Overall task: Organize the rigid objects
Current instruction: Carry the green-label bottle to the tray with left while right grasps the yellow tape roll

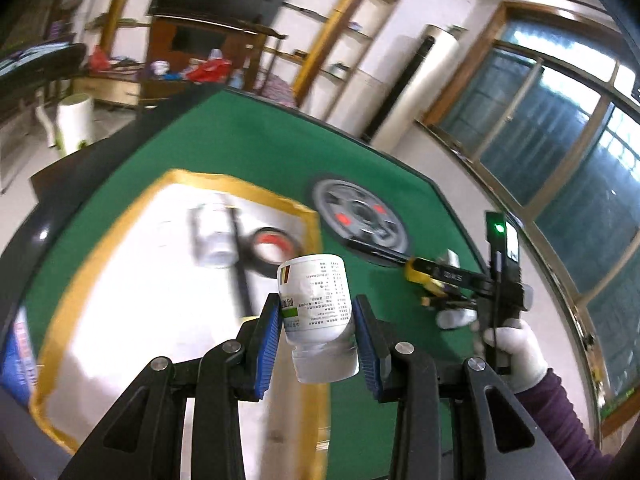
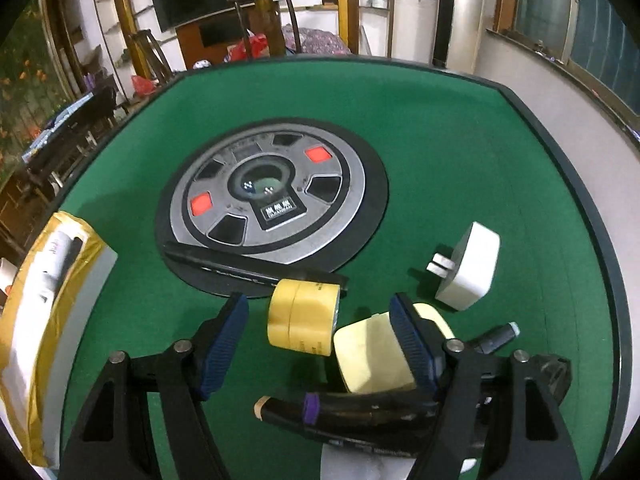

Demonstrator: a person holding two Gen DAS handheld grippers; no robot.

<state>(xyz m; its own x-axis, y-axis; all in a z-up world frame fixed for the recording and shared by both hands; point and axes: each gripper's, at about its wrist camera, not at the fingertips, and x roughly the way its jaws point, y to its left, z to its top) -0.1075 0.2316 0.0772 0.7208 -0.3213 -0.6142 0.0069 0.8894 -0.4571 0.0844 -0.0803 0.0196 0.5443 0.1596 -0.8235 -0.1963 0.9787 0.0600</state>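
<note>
My left tongs clamp white plastic labelled bottle over yellow-rimmed white tray for sorting; my right tongs gape around yellow tape roll, ungripped

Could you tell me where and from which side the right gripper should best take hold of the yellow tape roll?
Probably across its two flat faces, from above. The yellow tape roll stands on edge on the green table, curved rim up, faces toward the open right gripper's pads.
</note>
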